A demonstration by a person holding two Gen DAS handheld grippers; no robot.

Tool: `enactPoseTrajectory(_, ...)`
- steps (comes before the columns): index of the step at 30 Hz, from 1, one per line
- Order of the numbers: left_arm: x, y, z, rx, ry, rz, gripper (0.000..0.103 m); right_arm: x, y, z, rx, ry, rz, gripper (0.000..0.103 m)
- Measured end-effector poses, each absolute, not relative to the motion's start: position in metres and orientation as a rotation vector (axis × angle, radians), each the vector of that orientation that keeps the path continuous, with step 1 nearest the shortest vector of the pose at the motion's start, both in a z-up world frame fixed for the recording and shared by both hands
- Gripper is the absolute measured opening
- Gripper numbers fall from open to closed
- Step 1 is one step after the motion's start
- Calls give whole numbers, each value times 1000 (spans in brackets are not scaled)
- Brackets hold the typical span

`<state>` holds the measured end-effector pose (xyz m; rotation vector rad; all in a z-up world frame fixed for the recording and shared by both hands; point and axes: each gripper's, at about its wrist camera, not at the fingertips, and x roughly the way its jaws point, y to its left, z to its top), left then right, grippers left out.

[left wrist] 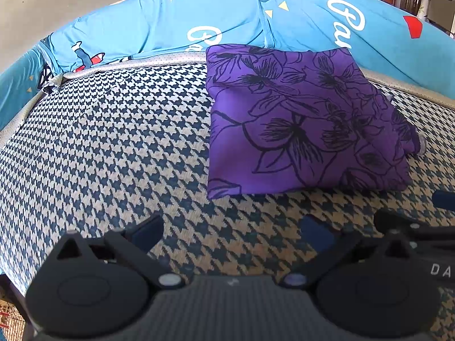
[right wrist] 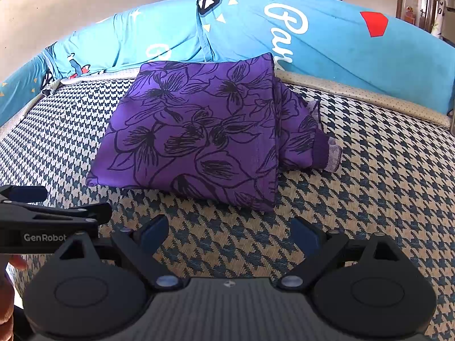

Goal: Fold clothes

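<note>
Hovering over the bed, both tools sit empty; the left tool [left wrist: 231, 234] has its jaws spread wide with only the bedcover showing between them, and the right tool [right wrist: 229, 234] is spread just as wide, pinching nothing and touching nothing. Each has blue pads on black fingers [right wrist: 155, 231], matte plastic with round pivot housings; in the right wrist view the left tool also pokes in from the left edge, and its side reads "GenRobot".

The purple garment [right wrist: 196, 130] lies folded into a rough rectangle in the middle of the bed, well ahead of both tools; smooth, slightly shiny fabric with black line-drawn flowers all over it. A sleeve [right wrist: 301, 139] sticks out on its right side, ending in a paler lilac cuff [right wrist: 334, 155] that looks ribbed or fuzzy.

Underneath is a woven houndstooth bedcover [left wrist: 113, 142], dark blue on cream, coarse-looking texture; a dotted cream band [right wrist: 366, 96] runs along its far edge. Behind that is a long bright blue cushion [right wrist: 341, 48] with stars, triangles, a red shape and white script lettering; I can make out "Par" and not much more.
</note>
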<state>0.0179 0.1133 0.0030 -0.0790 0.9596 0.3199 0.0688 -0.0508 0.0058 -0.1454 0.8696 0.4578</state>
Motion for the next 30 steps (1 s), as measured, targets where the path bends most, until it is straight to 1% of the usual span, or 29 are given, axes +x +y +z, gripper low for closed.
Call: enactPoseTrajectory(30, 17, 113, 2, -70, 965, 317, 103, 67, -51, 5, -151, 857, 465, 92)
